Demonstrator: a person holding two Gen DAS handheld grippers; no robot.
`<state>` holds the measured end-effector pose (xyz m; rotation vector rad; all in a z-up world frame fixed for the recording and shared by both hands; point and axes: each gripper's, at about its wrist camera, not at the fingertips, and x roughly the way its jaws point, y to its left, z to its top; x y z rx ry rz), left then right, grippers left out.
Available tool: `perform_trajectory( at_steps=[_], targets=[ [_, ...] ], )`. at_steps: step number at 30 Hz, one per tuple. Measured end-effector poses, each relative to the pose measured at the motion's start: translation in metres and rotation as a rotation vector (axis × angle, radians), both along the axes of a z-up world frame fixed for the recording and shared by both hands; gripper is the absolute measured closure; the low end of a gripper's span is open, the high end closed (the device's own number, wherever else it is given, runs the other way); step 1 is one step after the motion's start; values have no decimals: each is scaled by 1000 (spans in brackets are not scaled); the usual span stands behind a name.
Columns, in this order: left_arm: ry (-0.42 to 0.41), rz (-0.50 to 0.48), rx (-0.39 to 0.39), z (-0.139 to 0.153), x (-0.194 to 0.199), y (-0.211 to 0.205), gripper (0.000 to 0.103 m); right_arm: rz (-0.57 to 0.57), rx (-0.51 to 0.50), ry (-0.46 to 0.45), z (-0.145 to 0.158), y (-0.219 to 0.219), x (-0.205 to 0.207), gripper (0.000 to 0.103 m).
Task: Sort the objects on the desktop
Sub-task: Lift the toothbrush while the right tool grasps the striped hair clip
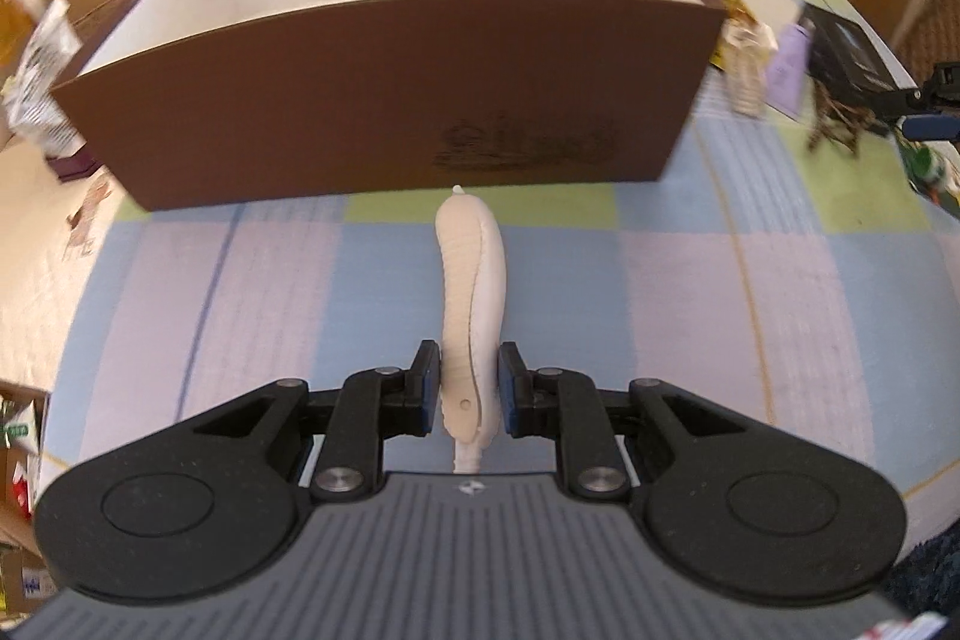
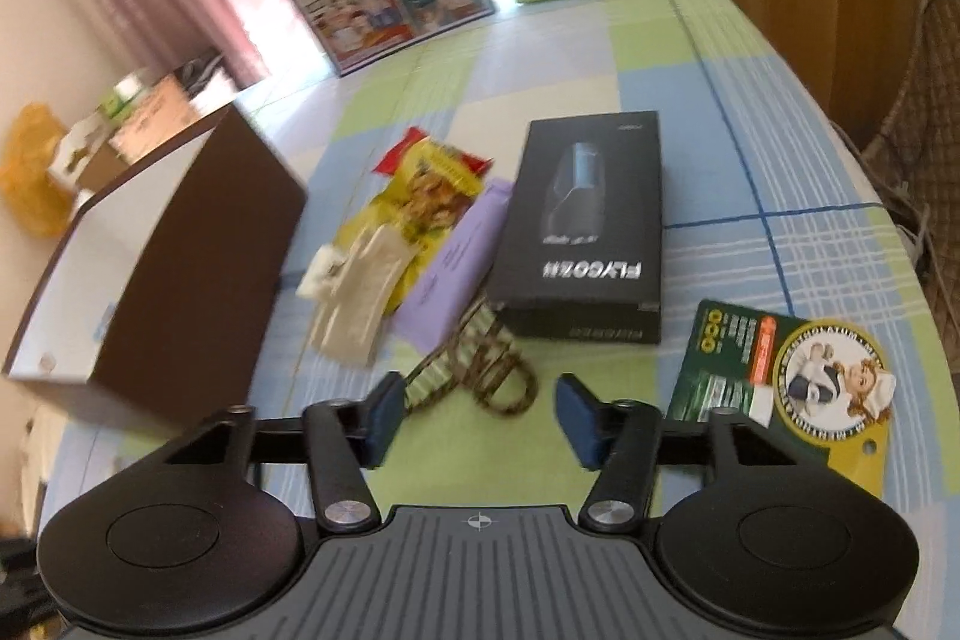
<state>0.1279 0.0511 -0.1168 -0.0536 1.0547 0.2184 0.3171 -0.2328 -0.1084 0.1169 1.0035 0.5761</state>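
The left gripper [image 1: 469, 388] is closed on a cream hair clip [image 1: 471, 292], which points toward 12 o'clock at the brown box [image 1: 390, 100], just short of its near wall. The clip could hit that wall if it is not lifted above the rim. The right gripper [image 2: 477, 415] is open and empty over the striped loop [image 2: 480, 370]; at 1 o'clock lies the black carton [image 2: 588, 226]. Its pads may snag the loop.
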Motion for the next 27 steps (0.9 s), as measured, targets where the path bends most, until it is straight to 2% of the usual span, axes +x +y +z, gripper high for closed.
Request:
perform_trajectory(
  at_steps=[7,8,10,14,16,27],
  targets=[
    [-15,37,-5,4,-4,16,87,-78,-10,35,-9,13,19,72],
    [-15,40,-6,4,-4,17,87,-79,-24,47,-12,14,21,74],
    [-14,42,-8,4,-5,18,87,-81,-48,72,-17,16,22,87],
    [-12,46,-10,3,-6,19,87,-56,-35,75,-22,14,18,95],
    [-12,46,-11,3,-6,20,87,-28,-41,61,-21,13,14,103],
    [-46,29,-14,12,-8,16,87,94,-61,6,-8,16,-16,103]
  ],
)
